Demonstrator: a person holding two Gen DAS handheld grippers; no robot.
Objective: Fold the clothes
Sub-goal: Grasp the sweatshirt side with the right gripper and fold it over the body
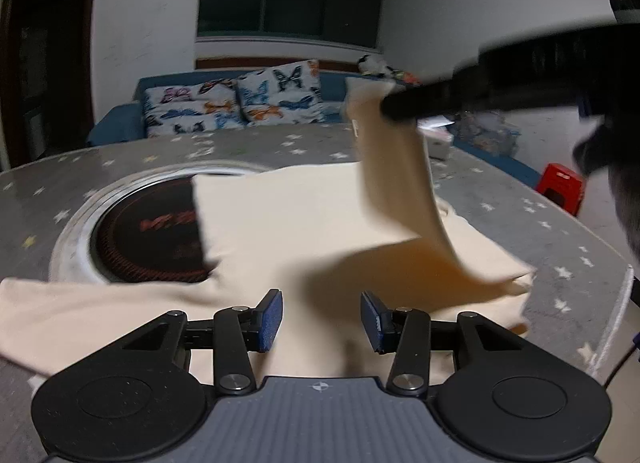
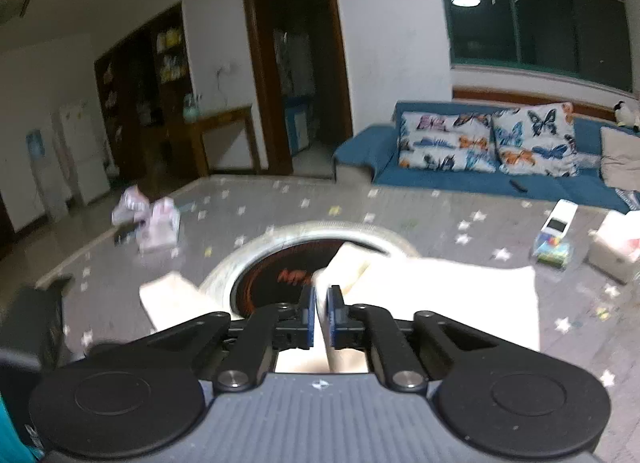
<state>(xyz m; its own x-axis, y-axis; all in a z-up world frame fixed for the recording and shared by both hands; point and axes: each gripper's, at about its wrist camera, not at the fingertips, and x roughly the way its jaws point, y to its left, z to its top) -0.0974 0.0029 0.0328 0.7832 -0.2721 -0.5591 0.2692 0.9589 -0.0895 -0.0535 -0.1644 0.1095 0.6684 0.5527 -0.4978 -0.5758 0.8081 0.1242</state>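
A: Where is the cream garment (image 1: 304, 231) found?

B: It is spread flat on the grey star-patterned table (image 1: 560, 231), and part of the round black burner (image 1: 152, 235) set into the table is covered by it. One edge of it is lifted well above the table.

A: By what is that edge lifted?

B: By the right gripper (image 2: 320, 313). In the right wrist view its blue pads (image 2: 306, 315) are seen drawn nearly together, with a fold of the cream cloth pinched between them. In the left wrist view the raised strip is seen hanging from its dark tip.

A: And the left gripper (image 1: 322, 321)?

B: Its jaws are held wide apart just over the near part of the garment. Nothing is gripped between its pads (image 1: 270, 321), and whether the cloth is touched cannot be told.

A: What lies beyond?

B: A blue sofa (image 2: 472, 183) with butterfly cushions (image 2: 448, 141) is seen behind the table.
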